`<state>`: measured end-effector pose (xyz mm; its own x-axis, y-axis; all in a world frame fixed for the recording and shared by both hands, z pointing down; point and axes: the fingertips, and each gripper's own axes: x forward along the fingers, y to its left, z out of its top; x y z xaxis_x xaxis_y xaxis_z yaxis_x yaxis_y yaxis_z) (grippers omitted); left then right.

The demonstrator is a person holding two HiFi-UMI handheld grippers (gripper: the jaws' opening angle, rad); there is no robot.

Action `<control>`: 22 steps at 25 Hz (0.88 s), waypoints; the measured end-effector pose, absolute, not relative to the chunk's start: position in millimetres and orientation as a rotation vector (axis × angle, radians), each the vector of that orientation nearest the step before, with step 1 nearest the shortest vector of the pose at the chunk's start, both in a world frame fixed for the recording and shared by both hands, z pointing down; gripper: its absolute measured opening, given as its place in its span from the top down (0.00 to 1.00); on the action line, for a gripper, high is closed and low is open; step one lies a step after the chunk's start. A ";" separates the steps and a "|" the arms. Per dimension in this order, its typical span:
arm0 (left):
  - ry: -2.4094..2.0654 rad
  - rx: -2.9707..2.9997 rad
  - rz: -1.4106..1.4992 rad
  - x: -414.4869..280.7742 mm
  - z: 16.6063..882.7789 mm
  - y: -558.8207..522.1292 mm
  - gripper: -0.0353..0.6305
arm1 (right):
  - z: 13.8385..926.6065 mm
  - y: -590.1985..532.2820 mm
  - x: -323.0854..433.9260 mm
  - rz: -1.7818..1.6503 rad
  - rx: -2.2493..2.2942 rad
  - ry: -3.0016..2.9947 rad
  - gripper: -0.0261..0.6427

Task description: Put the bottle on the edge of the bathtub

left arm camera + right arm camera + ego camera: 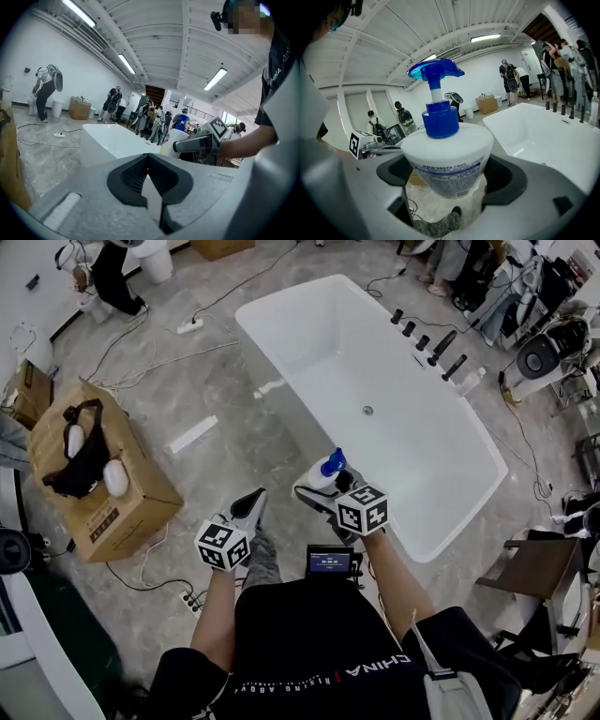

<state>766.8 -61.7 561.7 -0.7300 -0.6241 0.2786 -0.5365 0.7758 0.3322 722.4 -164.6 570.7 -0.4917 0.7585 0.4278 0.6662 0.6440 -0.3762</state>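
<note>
Right tongs [449,177] clamped on the bottle [447,157] low on its body, pump head up, likely so it can go down flat on its base. Left tongs [148,183] pressed together, nothing in them, idle beside the right. Bottle is in the air just beside the near rim of the bathtub [272,357], not on it yet. My read: carry phase, and next it needs centring over the rim before release.

White, seemingly blue-printed bottle [446,159], blue pump [436,75]
</note>
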 end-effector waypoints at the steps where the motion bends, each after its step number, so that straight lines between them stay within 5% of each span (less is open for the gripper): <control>1: -2.592 0.896 -0.318 750.0 560.2 -50.3 0.94 | 568.8 -153.7 706.2 0.215 -1.094 -2.305 0.24; 22: -2.557 1.002 -0.264 503.4 550.8 127.9 0.94 | 556.7 23.7 462.0 0.297 -1.015 -2.371 0.24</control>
<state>503.4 127.9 550.8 -0.6733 -0.6846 0.2793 -0.6132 0.7281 0.3064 462.0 23.7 556.7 -0.5712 0.7217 0.3909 0.6032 0.6921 -0.3964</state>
